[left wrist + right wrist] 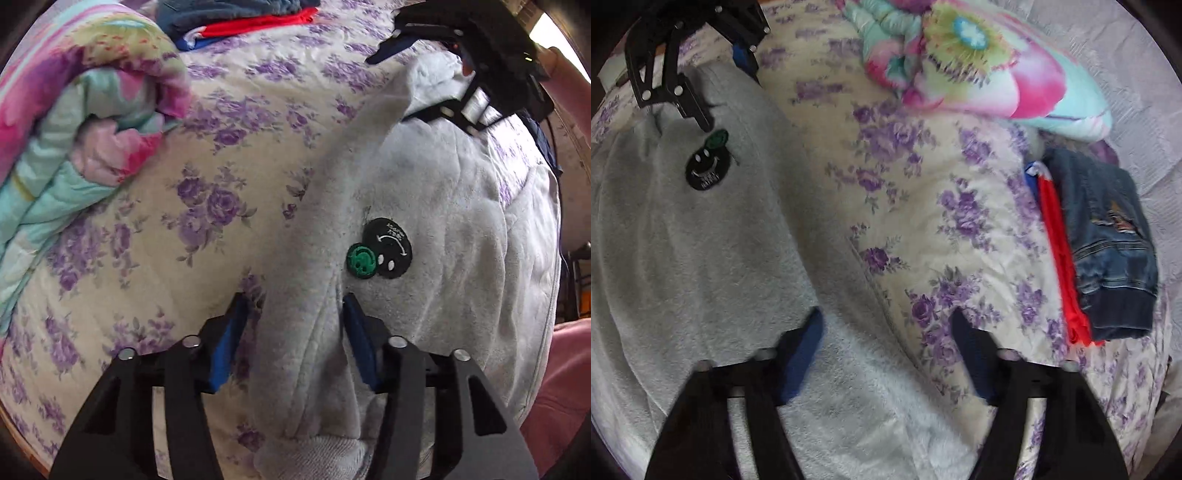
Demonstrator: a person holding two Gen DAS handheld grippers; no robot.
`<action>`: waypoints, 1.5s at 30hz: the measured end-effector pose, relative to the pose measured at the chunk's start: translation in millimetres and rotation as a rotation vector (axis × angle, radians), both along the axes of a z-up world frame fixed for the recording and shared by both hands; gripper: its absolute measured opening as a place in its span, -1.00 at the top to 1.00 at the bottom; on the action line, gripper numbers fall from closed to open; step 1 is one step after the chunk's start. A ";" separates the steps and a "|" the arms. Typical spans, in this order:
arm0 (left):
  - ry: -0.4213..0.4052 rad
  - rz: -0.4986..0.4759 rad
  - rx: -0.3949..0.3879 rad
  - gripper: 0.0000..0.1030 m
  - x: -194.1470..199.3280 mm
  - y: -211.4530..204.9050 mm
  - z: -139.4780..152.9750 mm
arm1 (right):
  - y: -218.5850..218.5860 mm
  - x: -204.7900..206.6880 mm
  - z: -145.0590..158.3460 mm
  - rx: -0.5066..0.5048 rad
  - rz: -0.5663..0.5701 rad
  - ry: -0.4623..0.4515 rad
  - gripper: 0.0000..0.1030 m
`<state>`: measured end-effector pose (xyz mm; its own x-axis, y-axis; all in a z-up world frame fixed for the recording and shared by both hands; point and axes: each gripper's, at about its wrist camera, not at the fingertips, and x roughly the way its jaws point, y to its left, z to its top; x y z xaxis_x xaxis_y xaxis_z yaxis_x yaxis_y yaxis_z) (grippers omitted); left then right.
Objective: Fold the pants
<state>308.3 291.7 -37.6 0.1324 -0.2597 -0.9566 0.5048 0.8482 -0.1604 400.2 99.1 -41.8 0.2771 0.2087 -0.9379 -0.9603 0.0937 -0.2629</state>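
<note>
Purple-flowered bedspread (pixel 155 206) covers the bed across both views. Grey sweatpants (pixel 424 206) lie spread on it, lower centre to right in your left wrist view, left half in your right wrist view. Two round patches, one black smiley (pixel 388 248) and one small green (pixel 361 260), sit mid-fabric.

Your left gripper (pixel 293 332) stands at the bottom of its view, blue pads either side of a raised fold of the sweatpants near the ribbed cuff; the pads look to touch the cloth, grip firm or not you cannot tell. Your right gripper (pixel 886 354) straddles the sweatpants' edge at the bottom of its view, left pad over grey cloth, right pad over bedspread; blurred, so clamped or not cannot be told.

Bright floral quilt (pixel 74 122) bunched at upper left of the left view. Folded denim (pixel 1108 243) on a red garment (pixel 1067 266), right side of the right view.
</note>
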 end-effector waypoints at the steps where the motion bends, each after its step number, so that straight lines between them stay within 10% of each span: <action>1: 0.009 -0.014 -0.024 0.42 0.6 -0.8 1.3 | 1.3 1.9 -3.7 -0.018 -0.006 0.044 0.75; 9: -0.226 -0.121 0.042 0.72 -50.7 -19.5 57.5 | -38.9 -59.9 62.6 0.103 0.013 -0.101 0.84; 18: -0.430 -0.330 0.057 0.73 -181.7 -65.6 113.8 | -115.3 -237.3 116.6 0.130 0.082 -0.298 0.85; 27: -0.379 -0.412 0.083 0.72 -280.5 -101.1 48.3 | -145.4 -371.9 49.2 0.163 0.057 -0.329 0.85; 33: -0.392 -0.312 0.004 0.71 -292.1 -93.8 40.0 | -149.7 -387.9 2.3 0.195 0.014 -0.335 0.84; 40: -0.442 -0.301 0.007 0.69 -303.4 -96.4 52.7 | -161.2 -392.9 35.5 0.286 -0.033 -0.363 0.84; 45: -0.446 -0.223 -0.055 0.59 -306.5 -97.9 14.3 | -154.2 -401.4 -36.1 0.210 -0.024 -0.371 0.80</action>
<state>1.8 193.8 -23.3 0.4610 -0.3764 -0.8037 0.7025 0.7081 0.0713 -1.2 -55.1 -77.9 0.5949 0.3740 -0.7115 -0.8011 0.2036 -0.5629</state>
